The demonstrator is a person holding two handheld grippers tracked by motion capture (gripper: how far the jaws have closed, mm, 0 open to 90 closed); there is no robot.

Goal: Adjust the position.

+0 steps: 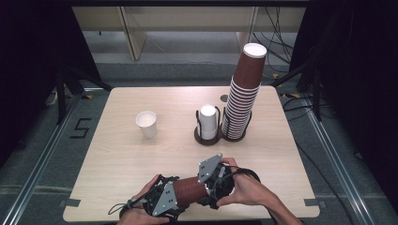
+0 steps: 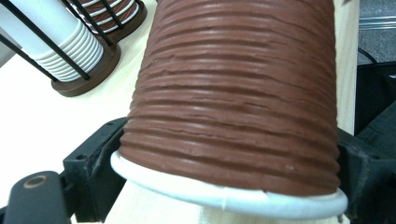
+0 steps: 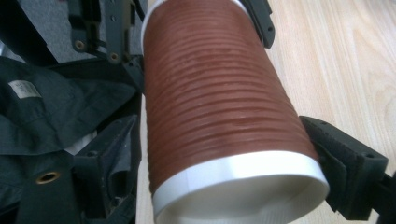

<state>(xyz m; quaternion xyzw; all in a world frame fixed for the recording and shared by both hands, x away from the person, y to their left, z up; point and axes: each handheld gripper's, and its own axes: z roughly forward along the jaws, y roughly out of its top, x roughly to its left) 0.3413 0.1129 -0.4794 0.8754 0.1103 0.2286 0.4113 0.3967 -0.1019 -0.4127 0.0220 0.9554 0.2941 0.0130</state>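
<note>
**Brown cup held between both grippers, not yet placed**

Dark room, pale wood tabletop (image 1: 117, 154) w/ two cup holders mid-table. Tall stack of brown ribbed cups (image 1: 243, 101) sits in the right holder (image 1: 233, 136), leaning a bit. Left holder (image 1: 207, 136) has a short stack of white cups (image 1: 208, 121). One loose white cup (image 1: 147, 123) stands upright by itself, well apart to the left.

Progress, my read: one brown ribbed cup (image 1: 190, 190) is off the tabletop, lying sideways near the front edge between my two hands. Looks like mid-handover or I'm pulling nested cups apart; can't tell if it's one cup or more. Nothing set down yet, so placing it is still left.

Left gripper (image 1: 162, 200): jaws part-open to cup width, closed on the wide rim end; rim (image 2: 233, 198) sits right between the black jaws in left gripper view.

Right gripper (image 1: 217, 187): jaws spread about cup width around the narrow base end. In right gripper view one pad (image 3: 336, 158) touches the cup wall (image 3: 210, 93); the other side looks just beside it, contact unclear. So firm grip on left, right grip prob. but can't confirm.
</note>
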